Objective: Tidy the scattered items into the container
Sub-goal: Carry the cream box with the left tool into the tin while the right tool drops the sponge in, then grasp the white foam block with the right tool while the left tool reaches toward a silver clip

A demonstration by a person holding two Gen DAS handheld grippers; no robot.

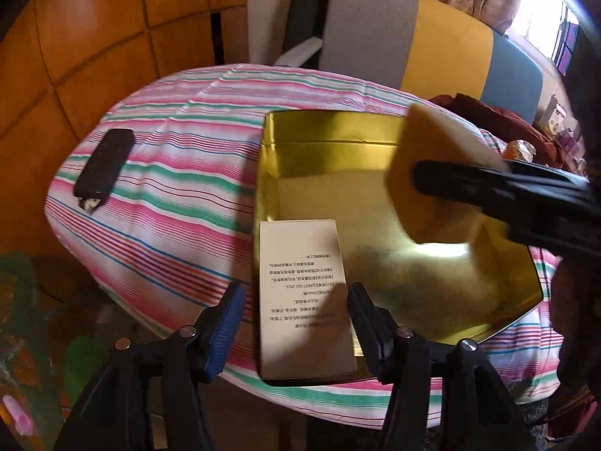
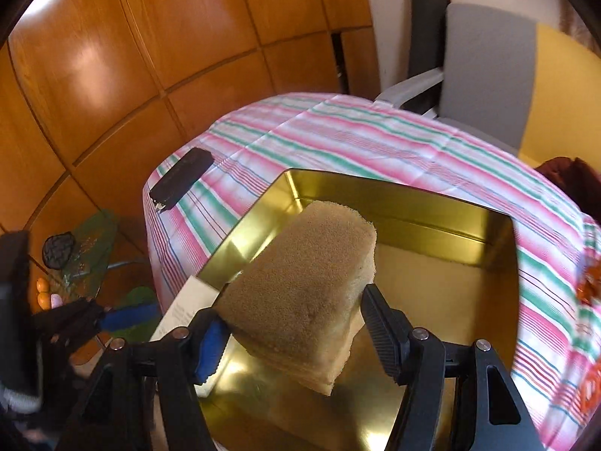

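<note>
While right tool [image 2: 296, 323] clamps sponge [image 2: 300, 282] above tin [image 2: 413, 195], left tool [image 1: 296, 323] gapes.

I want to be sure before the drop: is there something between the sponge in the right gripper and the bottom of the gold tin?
Nothing visible. The sponge hangs over bare tin floor. The white box lies along the tin's left side, away from it.

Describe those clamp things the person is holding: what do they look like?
Each gripper, left and right, is a black plastic frame with two fingers joined by silver rivets. One finger carries a ribbed blue pad, the other a ribbed black pad. No cables, markings or sleeves show clearly.
</note>
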